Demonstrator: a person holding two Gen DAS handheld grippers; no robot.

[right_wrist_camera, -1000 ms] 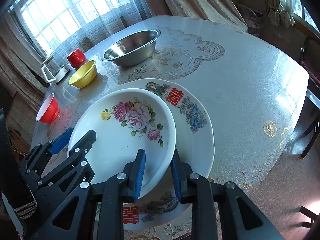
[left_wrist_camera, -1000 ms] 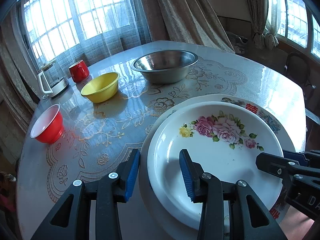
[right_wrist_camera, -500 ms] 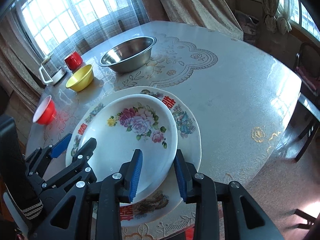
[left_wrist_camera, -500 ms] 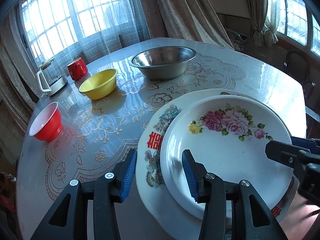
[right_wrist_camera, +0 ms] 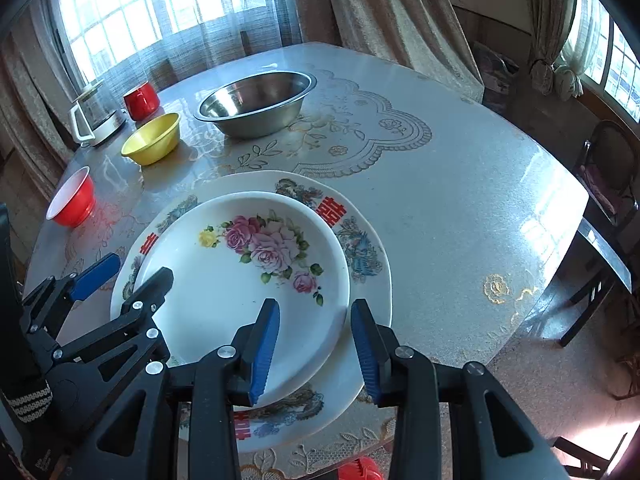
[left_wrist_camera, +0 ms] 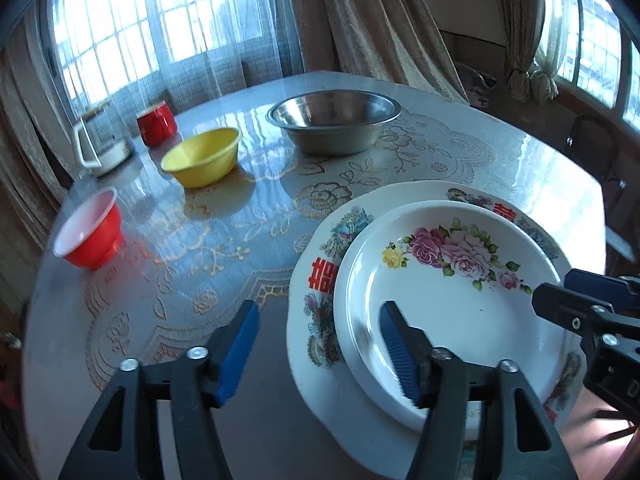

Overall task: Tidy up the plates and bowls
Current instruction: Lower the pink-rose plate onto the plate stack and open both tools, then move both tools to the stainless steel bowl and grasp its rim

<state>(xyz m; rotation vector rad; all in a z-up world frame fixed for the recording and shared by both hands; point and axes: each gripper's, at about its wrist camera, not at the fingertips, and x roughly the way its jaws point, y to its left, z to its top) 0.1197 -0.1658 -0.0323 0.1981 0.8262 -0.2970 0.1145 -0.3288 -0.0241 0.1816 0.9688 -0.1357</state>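
A white floral plate (left_wrist_camera: 452, 304) (right_wrist_camera: 244, 276) rests on a larger patterned plate (left_wrist_camera: 316, 280) (right_wrist_camera: 360, 240) at the near table edge. My left gripper (left_wrist_camera: 320, 348) is open, its jaws straddling the plates' left rim. My right gripper (right_wrist_camera: 316, 344) is open, its jaws straddling the floral plate's near right rim. A steel bowl (left_wrist_camera: 334, 120) (right_wrist_camera: 256, 102), a yellow bowl (left_wrist_camera: 202, 156) (right_wrist_camera: 152, 138) and a red bowl (left_wrist_camera: 90, 234) (right_wrist_camera: 72, 202) stand farther back.
A red mug (left_wrist_camera: 156, 124) (right_wrist_camera: 140, 98) and a glass kettle (left_wrist_camera: 102, 140) (right_wrist_camera: 96, 120) stand at the far left by the window. A dark chair (right_wrist_camera: 608, 176) is to the right of the round table (right_wrist_camera: 460, 200).
My right gripper has opened and let go of the floral plate, which now lies flat on the big plate. Both grippers have drawn back and risen a little.
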